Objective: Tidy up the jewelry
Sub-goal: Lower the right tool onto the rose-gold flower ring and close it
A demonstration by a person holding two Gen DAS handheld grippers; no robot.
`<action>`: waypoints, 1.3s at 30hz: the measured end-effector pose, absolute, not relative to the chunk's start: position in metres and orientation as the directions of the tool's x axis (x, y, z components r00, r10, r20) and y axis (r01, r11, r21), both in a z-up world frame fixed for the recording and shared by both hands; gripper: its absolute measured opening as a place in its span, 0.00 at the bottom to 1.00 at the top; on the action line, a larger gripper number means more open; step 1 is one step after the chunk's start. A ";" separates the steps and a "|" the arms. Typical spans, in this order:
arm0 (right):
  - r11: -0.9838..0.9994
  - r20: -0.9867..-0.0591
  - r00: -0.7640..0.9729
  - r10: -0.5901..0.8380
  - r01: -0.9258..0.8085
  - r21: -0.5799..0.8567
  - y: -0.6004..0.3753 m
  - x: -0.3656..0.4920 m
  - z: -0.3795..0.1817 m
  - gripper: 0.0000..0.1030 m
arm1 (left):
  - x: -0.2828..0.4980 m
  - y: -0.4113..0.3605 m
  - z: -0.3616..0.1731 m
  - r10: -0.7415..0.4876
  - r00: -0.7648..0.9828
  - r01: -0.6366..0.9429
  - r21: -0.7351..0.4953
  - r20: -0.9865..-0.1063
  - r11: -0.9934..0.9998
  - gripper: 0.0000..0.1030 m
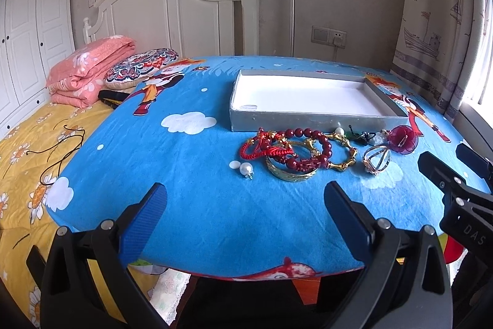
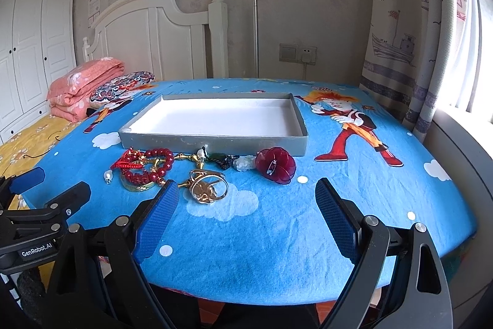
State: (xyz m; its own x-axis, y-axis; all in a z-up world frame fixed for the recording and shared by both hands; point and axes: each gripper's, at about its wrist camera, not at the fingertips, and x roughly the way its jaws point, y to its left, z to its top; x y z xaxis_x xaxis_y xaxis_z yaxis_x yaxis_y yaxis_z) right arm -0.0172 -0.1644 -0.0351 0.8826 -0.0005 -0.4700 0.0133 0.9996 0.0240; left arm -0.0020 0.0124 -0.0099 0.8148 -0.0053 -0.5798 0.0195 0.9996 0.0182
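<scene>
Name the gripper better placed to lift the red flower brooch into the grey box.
Right. The right gripper is open with the red flower brooch just ahead of its jaws, at the pile's right end. The left gripper faces the beads, farther from it.

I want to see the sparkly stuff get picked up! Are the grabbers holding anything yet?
No, nothing is held. The left gripper and right gripper are both open above the blue cloth; the jewelry lies untouched.

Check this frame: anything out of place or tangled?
Yes. The grey tray is empty while the jewelry lies heaped in front of it: red bead bracelet, gold bangles and red cord overlap. A pearl lies apart, left.
</scene>
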 end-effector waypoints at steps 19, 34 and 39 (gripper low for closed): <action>0.993 -0.528 0.840 0.122 -0.104 0.064 -0.145 0.036 -0.061 0.66 | 0.047 0.028 -0.049 -0.038 0.786 0.037 -0.014 -0.617 0.999 0.95; 0.989 -0.566 0.811 0.148 -0.127 0.077 -0.142 0.052 -0.073 0.39 | 0.052 0.044 -0.056 -0.068 0.769 0.051 -0.044 -0.635 0.998 0.82; 0.990 -0.566 0.812 0.142 -0.117 0.081 -0.147 0.048 -0.073 0.39 | 0.059 0.035 -0.051 -0.088 0.773 0.078 -0.043 -0.628 0.996 0.74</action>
